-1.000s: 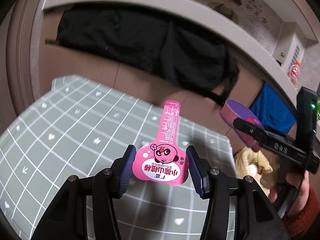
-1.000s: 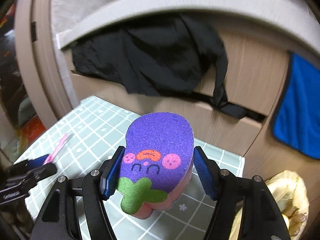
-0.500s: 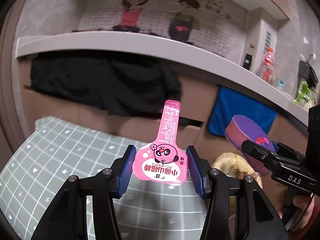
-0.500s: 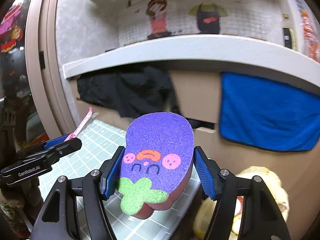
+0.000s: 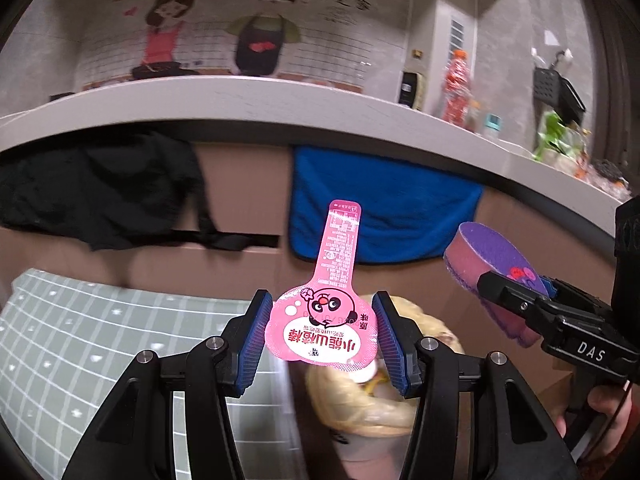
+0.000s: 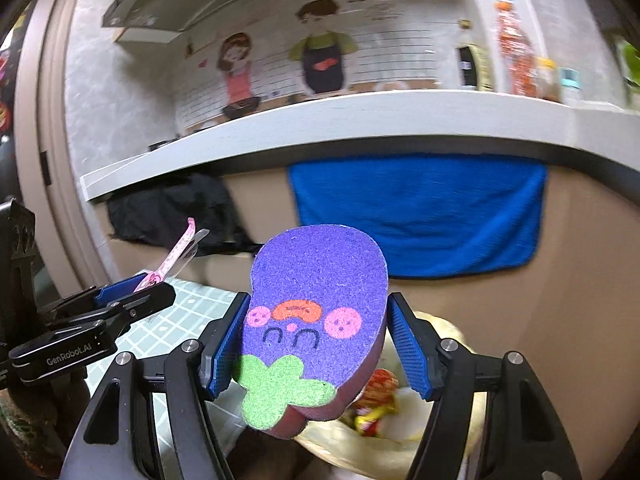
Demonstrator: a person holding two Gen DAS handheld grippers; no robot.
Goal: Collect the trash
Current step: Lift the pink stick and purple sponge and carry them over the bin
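Trash bag [image 5: 432, 364], yellowish, is now seen just below and beyond both sets of jaws; a sec earlier only the grid-pattern tablecloth [image 5: 80, 340] was seen under them. Both items are thus carried off the table toward the bag; drop judged next.

- L gripper [image 5: 322, 330]: clenched on pink wrapper [image 5: 324, 328], tab pointing fwd past the tips. Grip unchanged.
- R gripper [image 6: 316, 344]: clenched on purple sponge [image 6: 316, 300], held between pads, bag directly beneath. Grip unchanged.
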